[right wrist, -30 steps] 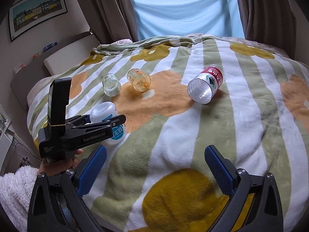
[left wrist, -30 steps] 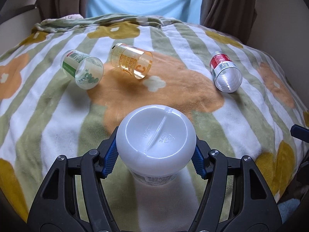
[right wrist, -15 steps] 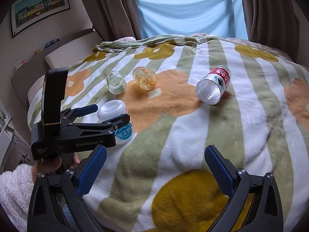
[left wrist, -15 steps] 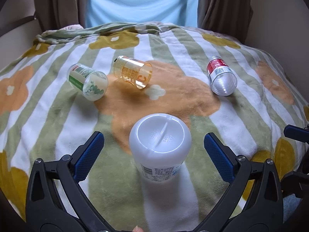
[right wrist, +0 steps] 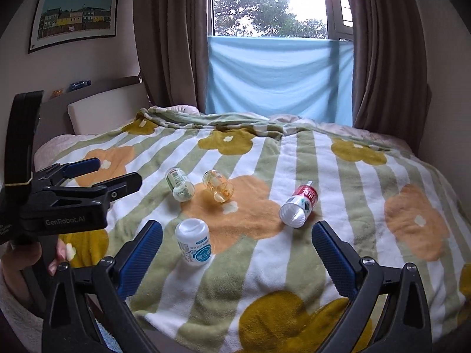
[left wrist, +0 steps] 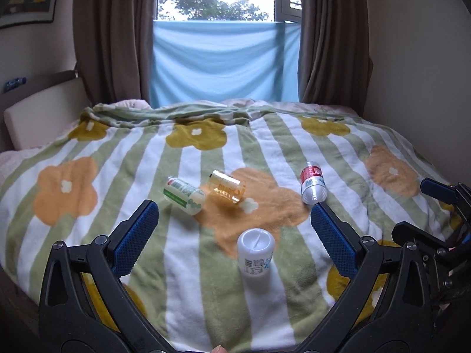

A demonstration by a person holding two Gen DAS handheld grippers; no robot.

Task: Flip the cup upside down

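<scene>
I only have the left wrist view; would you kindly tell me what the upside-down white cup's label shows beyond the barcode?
Observer: In the right wrist view, the white cup carries a round blue label with white characters.
Operator: Thank you. What is holding my left claw?
Observer: A hand grips the handle beneath the left claw, which stands open, off to the cup's left.
Operator: And the right claw?
Observer: The right claw is wide open and holds nothing.
</scene>
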